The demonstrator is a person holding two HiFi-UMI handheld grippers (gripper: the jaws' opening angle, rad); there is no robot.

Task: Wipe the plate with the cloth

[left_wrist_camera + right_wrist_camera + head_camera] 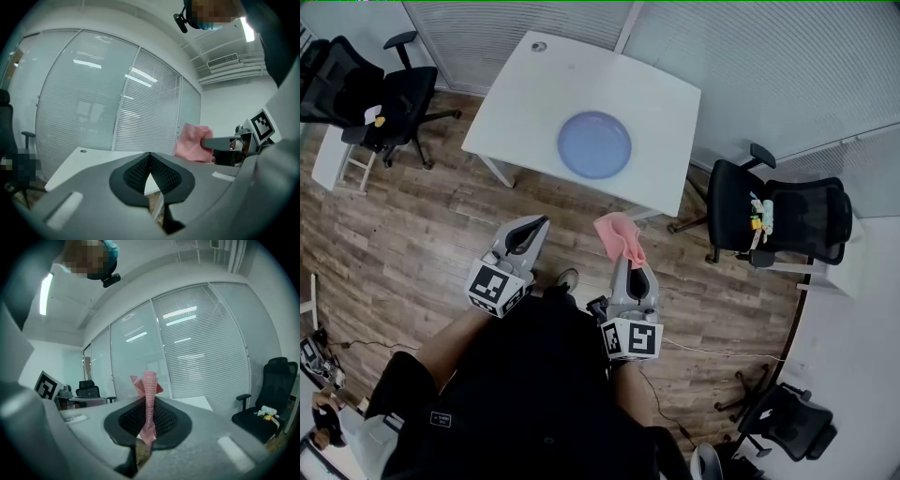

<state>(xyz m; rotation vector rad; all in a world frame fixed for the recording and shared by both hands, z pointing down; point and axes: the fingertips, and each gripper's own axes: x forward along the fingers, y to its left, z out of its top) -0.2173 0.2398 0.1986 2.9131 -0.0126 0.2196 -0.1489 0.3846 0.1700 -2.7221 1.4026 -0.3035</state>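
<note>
Two tongs and one plate in view.

Head view: the round blue plate (594, 144) lies flat on the white tabletop (516, 94), showing only its own plain surface. The left tongs (536, 225) and right tongs (625, 262) are both over the wood floor (441, 216), on the near side of the tabletop and well apart from the plate. The pink cloth (619, 234) sticks out of the right tongs' tip, near the tabletop's near edge.

Left gripper view: the left tongs (150, 155) are fully together, with nothing between the pads. The cloth (193, 143) is off to the right, pinched in the right tongs (206, 141).

Right gripper view: the right tongs (149, 401) are clamped on the cloth (149, 380). It stands up as a narrow fold past the tips and hangs a little below them. A black office chair (269, 394) stands at the far right.
</note>
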